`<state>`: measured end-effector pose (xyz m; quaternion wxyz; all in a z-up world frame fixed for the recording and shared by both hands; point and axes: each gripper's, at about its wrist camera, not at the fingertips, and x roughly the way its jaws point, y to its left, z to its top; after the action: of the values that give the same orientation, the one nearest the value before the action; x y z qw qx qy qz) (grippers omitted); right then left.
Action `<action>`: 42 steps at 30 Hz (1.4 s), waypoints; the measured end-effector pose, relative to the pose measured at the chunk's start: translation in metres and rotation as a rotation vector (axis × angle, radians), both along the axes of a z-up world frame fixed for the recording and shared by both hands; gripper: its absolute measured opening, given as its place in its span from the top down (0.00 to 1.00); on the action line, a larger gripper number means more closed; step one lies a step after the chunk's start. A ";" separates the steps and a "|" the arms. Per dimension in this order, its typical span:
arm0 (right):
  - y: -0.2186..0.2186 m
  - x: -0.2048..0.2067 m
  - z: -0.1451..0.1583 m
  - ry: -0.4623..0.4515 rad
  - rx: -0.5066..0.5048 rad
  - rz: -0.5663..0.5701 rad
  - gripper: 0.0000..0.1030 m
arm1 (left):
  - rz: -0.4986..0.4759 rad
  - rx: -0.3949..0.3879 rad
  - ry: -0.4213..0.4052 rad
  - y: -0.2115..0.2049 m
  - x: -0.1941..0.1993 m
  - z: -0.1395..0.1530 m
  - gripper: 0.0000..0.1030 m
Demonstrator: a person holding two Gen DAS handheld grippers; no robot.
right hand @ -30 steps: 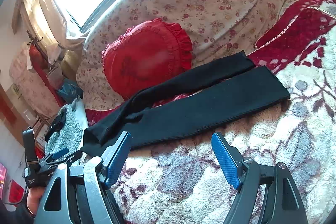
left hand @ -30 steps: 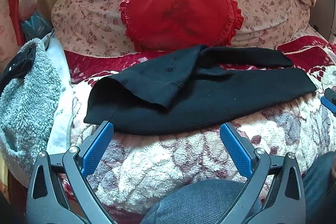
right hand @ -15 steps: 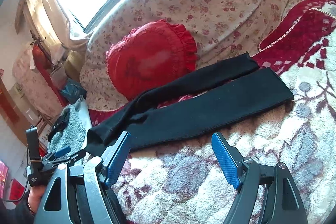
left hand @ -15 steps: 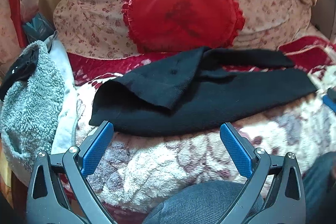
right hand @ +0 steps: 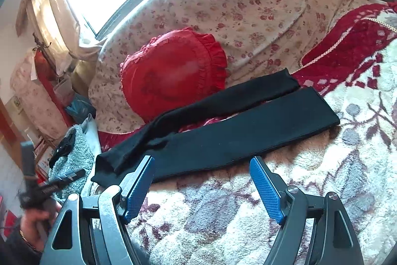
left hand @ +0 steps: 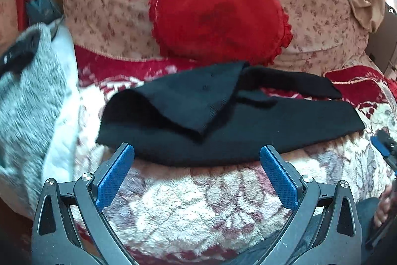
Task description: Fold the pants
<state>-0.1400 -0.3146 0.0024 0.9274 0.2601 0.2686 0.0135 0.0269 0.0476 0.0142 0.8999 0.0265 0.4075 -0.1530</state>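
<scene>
Two grippers hang spread and empty above a fleecy flowered blanket [right hand: 248,215], each short of the black pants [right hand: 235,140] that lie across it. The left gripper [left hand: 197,173] faces the waist end, its blue pads [left hand: 114,175] wide apart just in front of the near hem, where one corner of cloth is turned back over the seat. The right gripper [right hand: 202,186], jaws equally wide, looks along the nearer leg toward the cuffs. The two legs lie side by side but slightly parted, the farther one angling up toward a red frilled cushion [right hand: 173,73] propped against a flowered quilt [right hand: 248,4]. The pants are stretched lengthwise, probably so that each tool can take one end. No fold looks properly made yet; the turned-back flap at the waist likely needs smoothing first. A grey fleece [left hand: 27,96] is heaped beside the waist, clear of the work. The knit looks thin and limp, liable to slide on the pile if pinched too shallowly.
</scene>
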 end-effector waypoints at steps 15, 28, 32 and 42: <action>0.002 0.001 0.000 0.006 0.001 -0.006 0.25 | 0.039 -0.049 -0.012 0.060 0.001 -0.025 0.03; 0.008 0.005 -0.002 0.050 -0.058 -0.021 0.25 | 0.039 -0.389 0.131 0.108 0.075 -0.061 0.03; 0.007 0.004 -0.003 0.045 -0.051 -0.027 0.25 | 0.050 -0.569 0.138 0.117 0.077 -0.066 0.03; -0.008 0.002 0.000 0.043 -0.001 -0.066 0.31 | 0.129 -0.491 0.178 0.114 0.087 -0.069 0.87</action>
<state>-0.1379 -0.3225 0.0028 0.9215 0.2685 0.2798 -0.0227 0.1142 0.1618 -0.0552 0.8479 -0.2322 0.4365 -0.1915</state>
